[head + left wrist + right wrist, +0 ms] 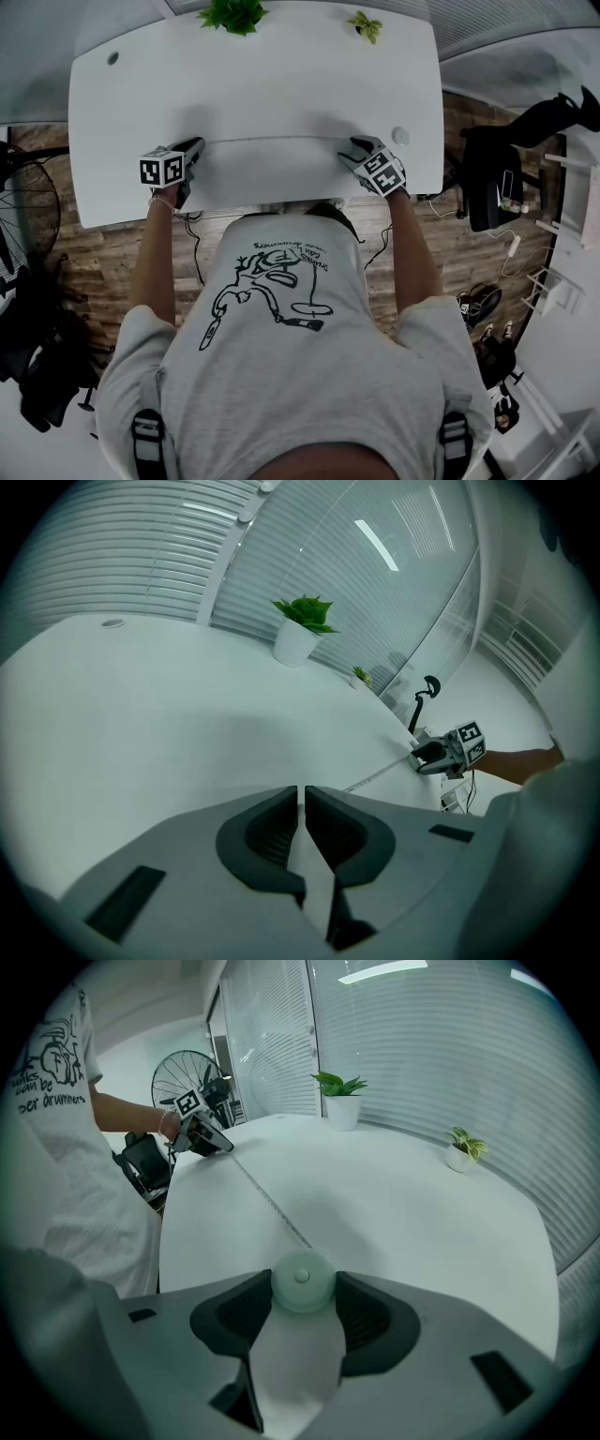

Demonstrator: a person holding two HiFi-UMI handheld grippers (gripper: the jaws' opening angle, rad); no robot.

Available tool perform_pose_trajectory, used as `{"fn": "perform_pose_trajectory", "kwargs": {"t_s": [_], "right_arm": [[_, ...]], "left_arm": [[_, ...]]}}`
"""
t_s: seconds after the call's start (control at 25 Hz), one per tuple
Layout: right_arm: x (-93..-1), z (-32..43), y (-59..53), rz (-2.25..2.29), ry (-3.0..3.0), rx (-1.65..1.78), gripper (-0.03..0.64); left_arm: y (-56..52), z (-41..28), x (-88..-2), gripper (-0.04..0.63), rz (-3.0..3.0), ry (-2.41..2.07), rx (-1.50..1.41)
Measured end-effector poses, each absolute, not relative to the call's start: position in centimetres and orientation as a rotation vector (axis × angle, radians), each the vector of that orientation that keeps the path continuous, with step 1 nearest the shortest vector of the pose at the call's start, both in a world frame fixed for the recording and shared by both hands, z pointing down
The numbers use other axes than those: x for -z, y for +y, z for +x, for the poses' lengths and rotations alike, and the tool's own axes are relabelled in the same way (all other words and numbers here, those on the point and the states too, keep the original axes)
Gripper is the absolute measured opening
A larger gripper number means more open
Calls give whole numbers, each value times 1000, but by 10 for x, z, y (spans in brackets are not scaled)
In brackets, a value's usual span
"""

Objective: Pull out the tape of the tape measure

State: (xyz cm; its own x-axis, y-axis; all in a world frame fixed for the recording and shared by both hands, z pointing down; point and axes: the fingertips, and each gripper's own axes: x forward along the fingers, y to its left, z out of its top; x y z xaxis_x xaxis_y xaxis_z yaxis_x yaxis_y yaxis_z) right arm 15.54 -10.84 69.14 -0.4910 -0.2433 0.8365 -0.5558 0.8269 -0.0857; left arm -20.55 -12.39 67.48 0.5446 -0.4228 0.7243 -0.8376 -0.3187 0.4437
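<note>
The right gripper (303, 1279) stands wide at the lower centre of its own view. Its two pads press on either side of the round, pale green tape measure (302, 1295). From the top of that case the tape (267, 1199) runs as a thin straight line up and to the left, over the white table (422, 1213). It ends at the tip of the left gripper (302, 794) in the upper left of that frame.

In the left gripper view the jaws are closed to a narrow slit low in the middle. The tape leaves them past the right-hand jaw and slants to the upper right, toward the other gripper. The slit is too narrow to show the tape end inside it.

In the head view both grippers sit just inside the table's near edge, one at centre left and one at centre right, well apart. The drawn tape runs level between them, along the near part of the tabletop. Beyond it the tabletop lies bare across the middle of the frame. A large potted plant (234, 14) and a small potted plant (366, 25) stand at the far edge, top centre. A standing fan (28, 202) is off the table at the left edge.
</note>
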Motion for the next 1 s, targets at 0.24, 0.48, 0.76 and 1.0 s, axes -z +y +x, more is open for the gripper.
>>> {"fn": "perform_pose_trajectory", "kwargs": {"t_s": [0.24,0.48,0.76,1.0], "right_arm": [[-692,155,-109,589,-2095,-442,227],[-691,154,-107,589,-2099,-437,236],[-690,154,-105,613,-2109,-451,256],[-683,160,-107,661,-2115,-448,268]], "left_arm": [[-126,-209,-676,70,1939,-1043,-633],[-124,-214,-674,118,1936,-1067,-627],[-121,-221,-665,123,1939,-1108,-591],[-119,-225,-652,121,1961,-1154,-560]]}}
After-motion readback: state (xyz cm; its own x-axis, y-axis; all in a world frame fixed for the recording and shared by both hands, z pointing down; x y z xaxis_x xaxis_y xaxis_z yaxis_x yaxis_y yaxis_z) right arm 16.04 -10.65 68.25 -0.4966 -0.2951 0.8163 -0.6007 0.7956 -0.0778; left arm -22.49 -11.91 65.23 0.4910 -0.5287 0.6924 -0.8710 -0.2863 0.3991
